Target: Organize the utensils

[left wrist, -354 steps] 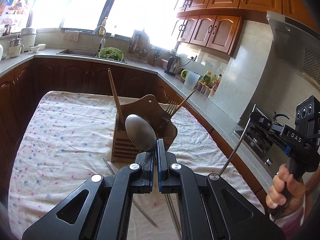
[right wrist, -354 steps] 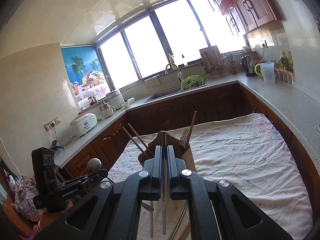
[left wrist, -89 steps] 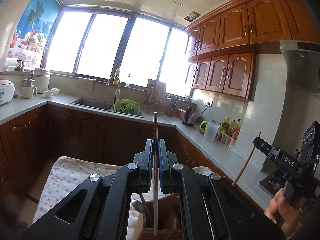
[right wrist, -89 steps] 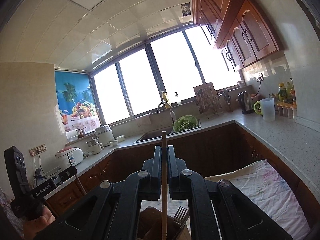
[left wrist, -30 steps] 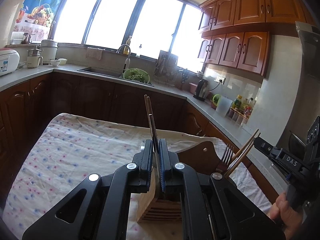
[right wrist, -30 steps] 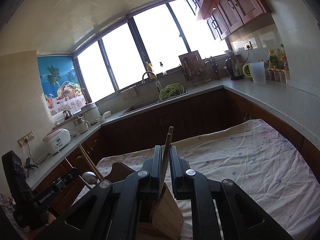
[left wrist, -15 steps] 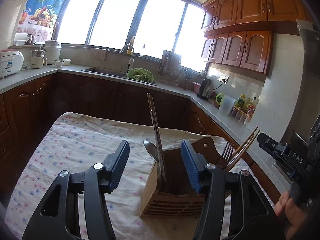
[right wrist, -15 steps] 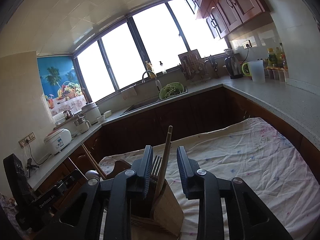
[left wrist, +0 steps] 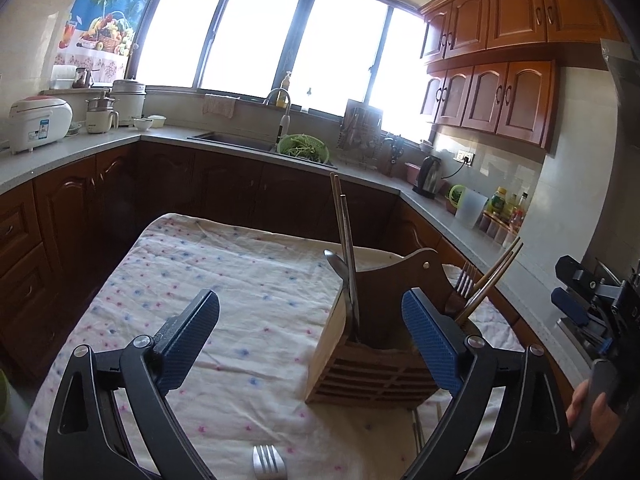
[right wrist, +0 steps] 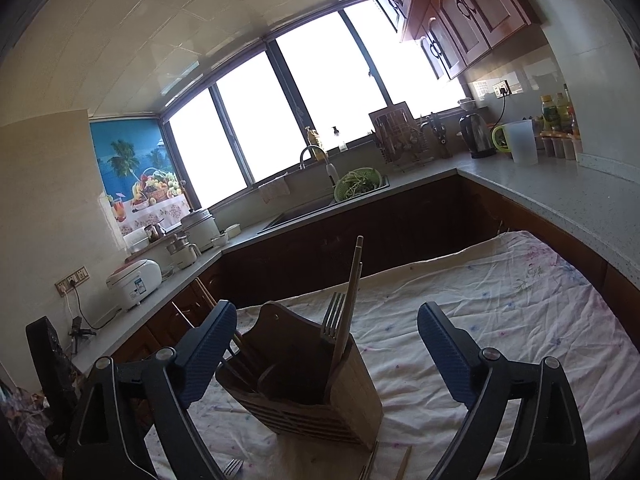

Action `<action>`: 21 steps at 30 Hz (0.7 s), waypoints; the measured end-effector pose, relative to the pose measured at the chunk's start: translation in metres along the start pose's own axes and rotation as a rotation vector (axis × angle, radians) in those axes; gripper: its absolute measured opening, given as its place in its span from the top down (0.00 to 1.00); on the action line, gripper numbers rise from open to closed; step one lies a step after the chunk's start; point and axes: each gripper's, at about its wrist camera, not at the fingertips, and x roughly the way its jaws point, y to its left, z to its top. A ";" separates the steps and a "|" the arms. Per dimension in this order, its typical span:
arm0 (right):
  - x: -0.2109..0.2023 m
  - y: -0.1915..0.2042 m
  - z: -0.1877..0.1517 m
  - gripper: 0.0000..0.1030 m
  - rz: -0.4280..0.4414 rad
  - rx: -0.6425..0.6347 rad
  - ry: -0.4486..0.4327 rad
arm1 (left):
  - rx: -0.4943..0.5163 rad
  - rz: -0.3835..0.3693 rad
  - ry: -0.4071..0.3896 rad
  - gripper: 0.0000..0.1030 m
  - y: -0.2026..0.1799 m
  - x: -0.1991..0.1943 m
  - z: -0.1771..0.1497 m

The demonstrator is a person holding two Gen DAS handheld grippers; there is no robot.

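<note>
A wooden utensil holder (left wrist: pixel 376 360) stands on the flowered cloth. Metal chopsticks (left wrist: pixel 344 248) and a spoon (left wrist: pixel 336 266) lean in its left slot; a fork (left wrist: pixel 466 280) and wooden chopsticks (left wrist: pixel 496 276) in its right. My left gripper (left wrist: pixel 310 298) is still opening, its jaws wide and the pads touching nothing. In the right wrist view the holder (right wrist: pixel 320 404) shows the wooden chopsticks (right wrist: pixel 352 280) and fork (right wrist: pixel 332 316). My right gripper (right wrist: pixel 326 310) is opening too, clear of them. Another fork (left wrist: pixel 269 458) lies on the cloth in front.
Loose chopsticks (right wrist: pixel 404 464) lie on the cloth by the holder's near side. The cloth-covered table (left wrist: pixel 224 264) stretches left and back. Dark cabinets and a grey counter (right wrist: pixel 560 196) with sink, kettle and jars ring the table. A hand (left wrist: pixel 588 412) holds the right gripper at the far right.
Both grippers went from shut to wide open. The left let go of a metal chopstick, the right of a wooden one; both now stand in the holder. Both grippers drew back slightly.
</note>
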 end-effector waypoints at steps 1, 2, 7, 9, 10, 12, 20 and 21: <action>-0.003 0.002 -0.001 0.08 0.003 -0.001 0.001 | 0.002 0.003 -0.001 0.06 0.000 -0.004 -0.002; -0.006 0.004 -0.002 0.08 0.005 -0.004 0.003 | 0.005 0.007 -0.002 0.05 0.000 -0.008 -0.003; -0.023 0.010 -0.010 0.05 0.014 -0.020 0.013 | 0.009 0.020 -0.005 0.03 0.001 -0.029 -0.012; -0.030 0.012 -0.014 0.05 0.017 -0.026 0.018 | 0.008 0.025 -0.002 0.03 0.001 -0.038 -0.017; -0.034 0.012 -0.016 0.05 0.018 -0.028 0.021 | 0.009 0.030 0.003 0.03 0.001 -0.042 -0.019; -0.042 0.013 -0.021 0.04 0.020 -0.030 0.028 | 0.010 0.040 0.006 0.02 0.002 -0.054 -0.024; -0.078 0.020 -0.034 0.04 0.027 -0.071 0.048 | 0.045 0.016 -0.039 0.02 -0.006 -0.106 -0.033; -0.085 0.022 -0.032 0.04 0.030 -0.080 0.041 | 0.054 0.010 -0.051 0.02 -0.009 -0.114 -0.031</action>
